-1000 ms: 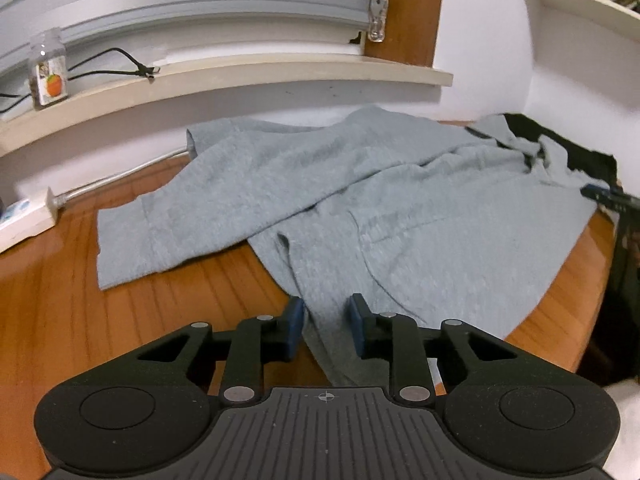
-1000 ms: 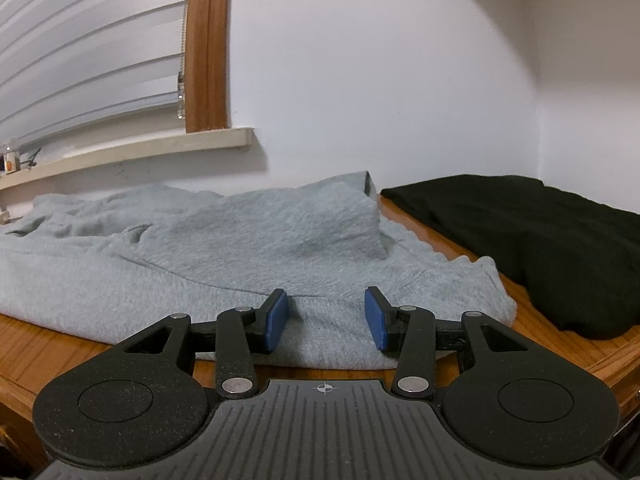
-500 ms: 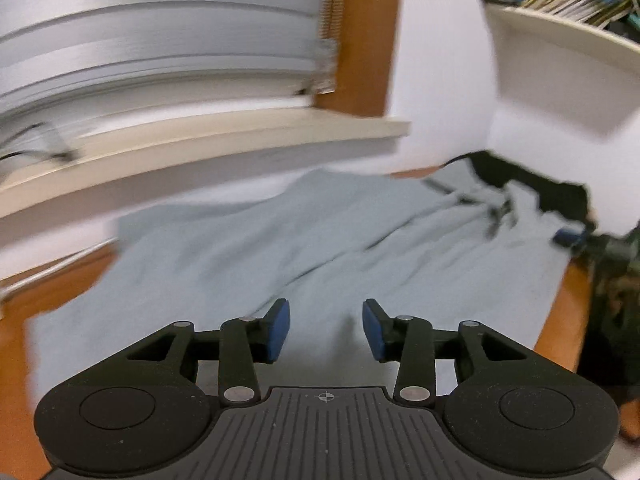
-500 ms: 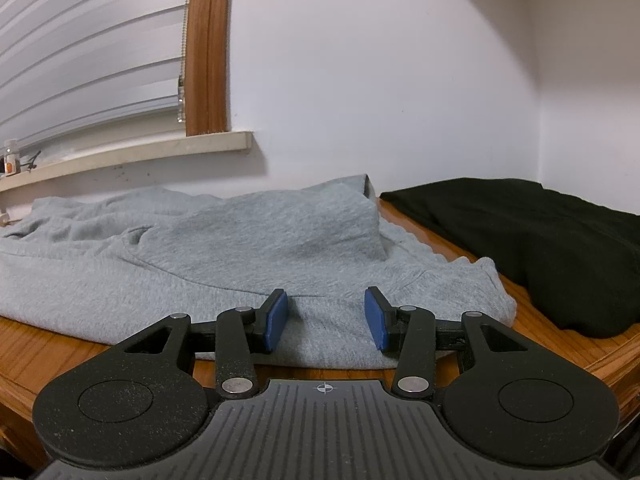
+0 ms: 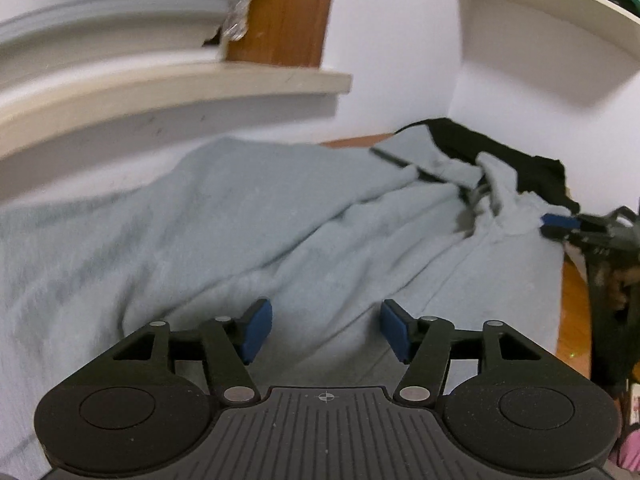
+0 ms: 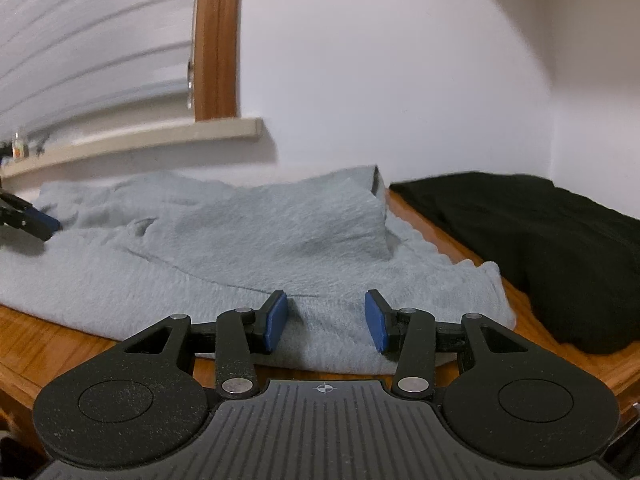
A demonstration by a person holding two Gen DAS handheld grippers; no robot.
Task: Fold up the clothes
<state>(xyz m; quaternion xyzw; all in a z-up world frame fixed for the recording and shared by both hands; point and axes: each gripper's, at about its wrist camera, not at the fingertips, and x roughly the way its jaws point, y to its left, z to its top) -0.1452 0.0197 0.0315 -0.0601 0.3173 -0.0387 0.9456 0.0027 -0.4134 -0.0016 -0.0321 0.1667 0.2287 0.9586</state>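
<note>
a grey sweatshirt (image 6: pixel 224 240) lies spread and rumpled across a wooden table (image 6: pixel 36 344), running from below the window sill (image 5: pixel 168 92) at one end to a black garment (image 6: pixel 540 240) at the other, where the 2 touch or overlap. its long axis runs across the table between the 2 grippers, so each tool faces a different end of the same piece.

the left gripper (image 5: pixel 326 330) hangs over the broad body of the sweatshirt, tilted down at the cloth. its jaws have just been opening and now stand wide, with grey fabric seen in the gap between the blue pads (image 5: pixel 256 330) but nothing pinched; it holds nothing. this view is blurred, so the exact fold beneath it is hard to read.

the right gripper (image 6: pixel 326 320) sits low at the near table edge, aimed at the bunched end of the sweatshirt just ahead. its jaws are partly open, pads clear of the cloth, holding nothing. whether the fingertips touch the fabric edge i cannot tell.

judging from this, the folding has not properly begun: the garment is still uneven. the right gripper is nearer a graspable edge, straight ahead of it; the left has only flat cloth under it and probably needs a hem or sleeve to bite on.
</note>
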